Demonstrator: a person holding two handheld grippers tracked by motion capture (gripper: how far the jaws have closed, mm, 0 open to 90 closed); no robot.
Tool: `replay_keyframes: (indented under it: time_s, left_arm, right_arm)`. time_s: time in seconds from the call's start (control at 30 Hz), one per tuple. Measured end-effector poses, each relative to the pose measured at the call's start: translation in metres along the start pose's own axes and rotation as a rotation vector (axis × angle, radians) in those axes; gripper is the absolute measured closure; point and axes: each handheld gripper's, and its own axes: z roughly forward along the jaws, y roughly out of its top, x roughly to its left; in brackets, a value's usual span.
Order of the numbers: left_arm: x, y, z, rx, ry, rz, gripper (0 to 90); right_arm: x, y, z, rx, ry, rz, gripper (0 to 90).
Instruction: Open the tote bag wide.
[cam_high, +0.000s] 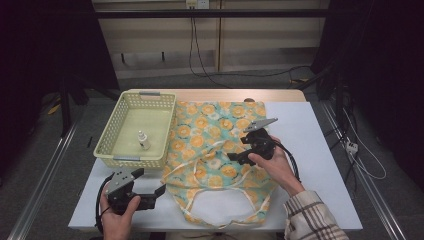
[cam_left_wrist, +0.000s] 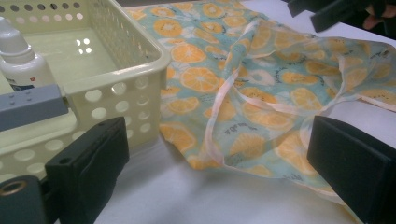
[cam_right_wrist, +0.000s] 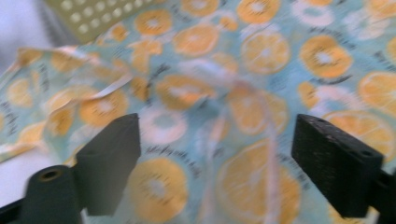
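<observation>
Right gripper (cam_high: 239, 150) hangs over the middle of the orange-print cloth bag (cam_high: 215, 150), jaws spread wide, nothing between them; the right gripper view has only printed fabric and a pale strap (cam_right_wrist: 219, 135) below the pads, not pinched. Left gripper (cam_high: 150, 192) rests low at the near-left edge of the surface, jaws also wide and empty, pointing toward the bag's near-left corner.

Key relation: bag lies directly under the right gripper and at about 2 o'clock from the left one. Its long axis runs 12 to 6 o'clock across the surface, mouth and looped handles at the 6 o'clock end, nearest the person. Fabric is rumpled, a strap crossing the middle. Right hand is clearly the nearer one; judged, any regrasp of the strap or the bag's mouth falls to it, with a short drop straight down.

Perforated yellow basket (cam_high: 107, 145) sits at 9 o'clock of the bag, its right wall touching or overlapping the cloth edge; a small white bottle (cam_high: 144, 140) stands inside.

Surface (cam_high: 320, 150): white sheet over a wooden top. Room: dim, grey floor, cables trailing along the far wall.
</observation>
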Motion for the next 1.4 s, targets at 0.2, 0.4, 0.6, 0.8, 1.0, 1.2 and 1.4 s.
replay_keyframes:
  time_s: [0.2, 0.4, 0.6, 0.8, 1.0, 1.2, 1.4]
  left_arm:
    - [0.0, 0.0, -0.001, 0.004, -0.002, 0.003, 5.3]
    - [0.0, 0.0, -0.001, 0.007, -0.008, 0.011, 5.2]
    - [0.0, 0.0, 0.0, 0.008, -0.017, 0.008, 5.3]
    - [-0.001, 0.001, -0.001, 0.0, -0.02, 0.005, 5.3]
    - [0.0, 0.001, -0.001, 0.001, -0.024, 0.01, 5.2]
    - [-0.001, 0.001, 0.0, -0.004, -0.027, 0.002, 5.3]
    - [-0.001, 0.001, 0.001, -0.001, -0.028, 0.005, 5.2]
  right_arm:
    - [0.028, -0.009, -0.007, -0.016, 0.052, -0.083, 18.5]
    - [0.058, -0.025, 0.003, 0.069, 0.114, -0.155, 22.1]
    - [0.064, -0.033, 0.019, 0.112, 0.139, -0.193, 36.8]
    - [0.068, -0.037, 0.025, 0.148, 0.151, -0.223, 49.4]
    - [0.066, -0.038, 0.032, 0.171, 0.153, -0.213, 64.7]
    - [0.058, -0.038, 0.033, 0.162, 0.169, -0.154, 72.2]
    - [0.06, -0.038, 0.034, 0.16, 0.146, -0.202, 80.0]
